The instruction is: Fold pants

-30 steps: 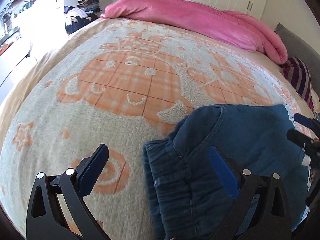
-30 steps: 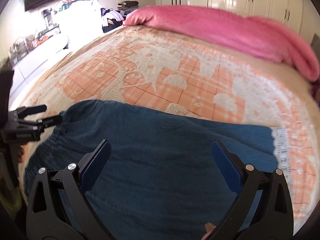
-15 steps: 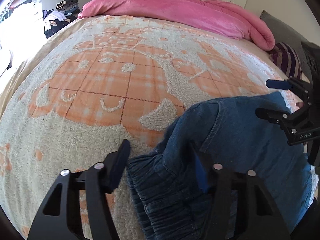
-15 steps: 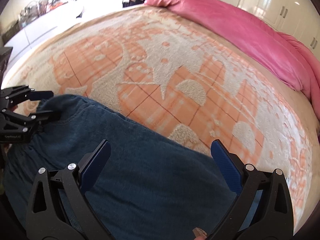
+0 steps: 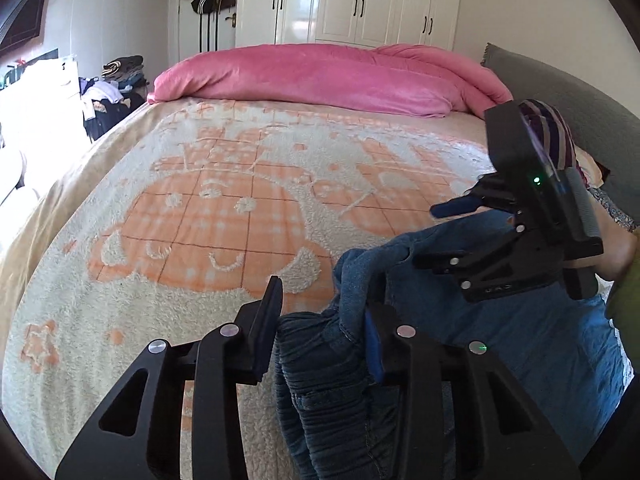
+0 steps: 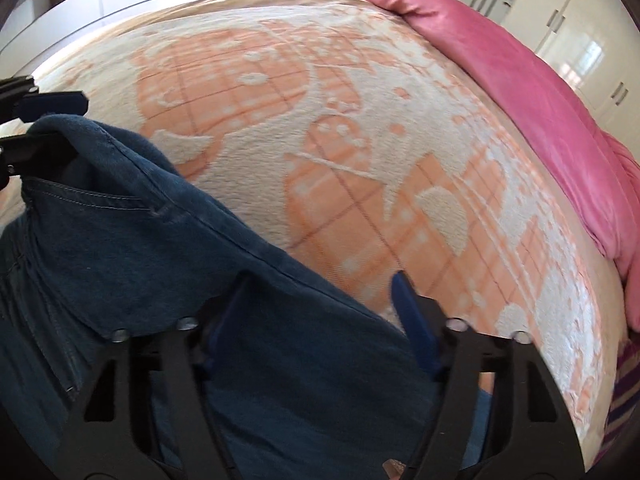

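Note:
The dark blue denim pants (image 5: pixel 500 332) lie on the orange-and-cream blanket (image 5: pixel 224 216) at the bed's near side. My left gripper (image 5: pixel 320 332) is closed on the bunched waistband end of the pants and lifts it. My right gripper (image 6: pixel 316 320) has its jaws narrowed around a fold of the pants (image 6: pixel 168 248), with the left finger partly under the cloth. The right gripper also shows in the left wrist view (image 5: pixel 480 232), to the right above the pants. The left gripper shows at the left edge of the right wrist view (image 6: pixel 36 120), holding the raised end.
A rolled pink duvet (image 5: pixel 332 76) lies across the far end of the bed. A striped pillow (image 5: pixel 552 136) and a grey headboard (image 5: pixel 580 100) are on the right. Piled clothes (image 5: pixel 116 84) lie beyond the bed's far left corner. White wardrobes (image 5: pixel 360 0) stand behind.
Both grippers have closed from wide open onto the pants. The waistband end has been lifted off the blanket, and the two grippers have come closer together.

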Motion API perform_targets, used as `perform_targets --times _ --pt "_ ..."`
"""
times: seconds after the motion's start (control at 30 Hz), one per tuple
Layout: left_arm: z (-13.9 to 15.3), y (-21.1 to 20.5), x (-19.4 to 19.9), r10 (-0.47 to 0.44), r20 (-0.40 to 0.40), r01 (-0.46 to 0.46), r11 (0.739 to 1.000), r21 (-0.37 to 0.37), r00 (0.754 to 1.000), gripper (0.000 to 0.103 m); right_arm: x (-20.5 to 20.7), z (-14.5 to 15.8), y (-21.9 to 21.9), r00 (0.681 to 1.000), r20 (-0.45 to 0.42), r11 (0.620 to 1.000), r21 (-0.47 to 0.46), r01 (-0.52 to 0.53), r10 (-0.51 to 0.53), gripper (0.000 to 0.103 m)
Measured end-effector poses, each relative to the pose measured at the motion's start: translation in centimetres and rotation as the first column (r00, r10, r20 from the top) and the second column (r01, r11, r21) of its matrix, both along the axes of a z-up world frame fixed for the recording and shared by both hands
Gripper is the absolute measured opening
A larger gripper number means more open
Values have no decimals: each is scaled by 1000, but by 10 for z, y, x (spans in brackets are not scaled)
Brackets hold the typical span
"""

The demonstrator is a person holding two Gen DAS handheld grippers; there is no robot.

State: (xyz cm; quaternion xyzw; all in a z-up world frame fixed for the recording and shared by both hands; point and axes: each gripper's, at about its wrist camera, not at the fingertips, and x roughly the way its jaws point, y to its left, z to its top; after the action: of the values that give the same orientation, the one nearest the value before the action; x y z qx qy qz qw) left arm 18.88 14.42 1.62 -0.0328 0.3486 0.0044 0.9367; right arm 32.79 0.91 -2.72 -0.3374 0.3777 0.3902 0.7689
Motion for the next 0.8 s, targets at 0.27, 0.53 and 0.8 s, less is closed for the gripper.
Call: perform_targets --times 0.27,0.53,0.8 --pt "-3 1 -6 -4 -2 4 1000 -6 1000 35 -27 -3 -11 1000 -13 994 106 -15 16 4" --pt "7 -1 -19 -14 37 13 1000 18 999 36 -59 36 -59 996 -60 943 323 84 -68 3" --pt "18 -13 -50 -51 74 51 999 8 996 39 -126 64 -104 995 -81 877 471 91 -60 3"
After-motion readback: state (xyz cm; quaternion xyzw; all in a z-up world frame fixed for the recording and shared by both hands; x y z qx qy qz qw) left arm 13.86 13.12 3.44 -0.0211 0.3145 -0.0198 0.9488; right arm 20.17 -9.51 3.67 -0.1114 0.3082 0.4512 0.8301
